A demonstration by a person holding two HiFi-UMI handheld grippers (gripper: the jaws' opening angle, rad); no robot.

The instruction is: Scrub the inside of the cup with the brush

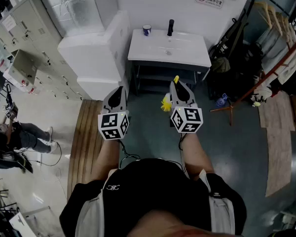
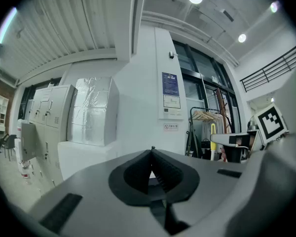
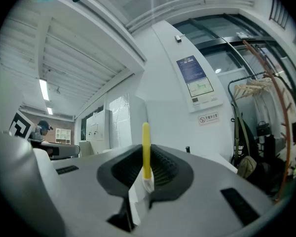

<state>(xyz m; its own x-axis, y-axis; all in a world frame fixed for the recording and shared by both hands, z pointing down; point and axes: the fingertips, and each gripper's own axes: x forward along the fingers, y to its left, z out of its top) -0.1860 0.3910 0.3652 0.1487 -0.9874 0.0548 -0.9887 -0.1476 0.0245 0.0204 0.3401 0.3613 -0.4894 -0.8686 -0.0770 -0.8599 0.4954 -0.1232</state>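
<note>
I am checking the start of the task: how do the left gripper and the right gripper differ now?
The right gripper is shut on the yellow brush; the left gripper is shut with nothing between its jaws. Yellow bristles show beside the right gripper; none show by the left gripper. Both point toward the sink.

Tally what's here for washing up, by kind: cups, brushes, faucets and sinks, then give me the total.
cup: 1
brush: 1
faucet: 1
sink: 1
Total: 4
</note>
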